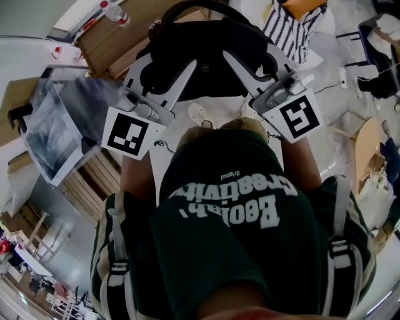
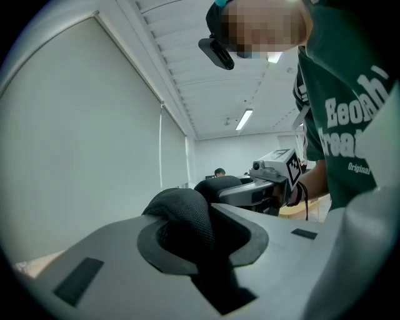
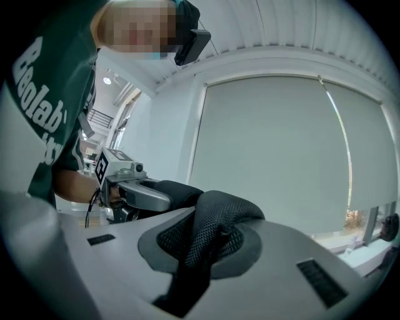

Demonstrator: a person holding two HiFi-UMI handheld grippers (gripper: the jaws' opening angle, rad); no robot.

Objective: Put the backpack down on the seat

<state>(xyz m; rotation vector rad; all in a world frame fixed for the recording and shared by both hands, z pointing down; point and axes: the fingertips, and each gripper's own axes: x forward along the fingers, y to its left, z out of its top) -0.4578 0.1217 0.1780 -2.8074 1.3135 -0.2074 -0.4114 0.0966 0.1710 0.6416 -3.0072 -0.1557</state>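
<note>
1. Backpack (image 1: 206, 59) status: it's black and sits at the top middle of the head view. It's between the two grippers, just past the person's white shoe (image 1: 199, 114). I can't tell from any view whether its bottom is resting on something, and I can't pick out which thing is the seat.
2. Far left there's a wooden table (image 1: 103, 40) with a clear bottle (image 1: 115, 12) on it. It's off to the bag's left and not touching it.
3. The left gripper (image 1: 165, 69) reaches in at the bag's left side. In the left gripper view its jaws are pinched onto the left strap (image 2: 184, 215), a padded black mesh one. The strap bulges up out of the round cut-out between the jaws, so that's a firm hold with nothing loose.
4. In the middle, the person's green shirt (image 1: 231, 225) with white lettering fills the lower half of the head view, below both grippers.
5. The right gripper (image 1: 250, 59) mirrors that on the bag's right side. In the right gripper view its jaws are squeezed on the right strap (image 3: 215, 219), the same mesh padding, folded over where it's caught. Each gripper view also shows the other gripper across from it, with the black bag between them.
6. Further right, a black-and-white striped cloth (image 1: 287, 28) lies just beside the bag's upper right corner.
</note>
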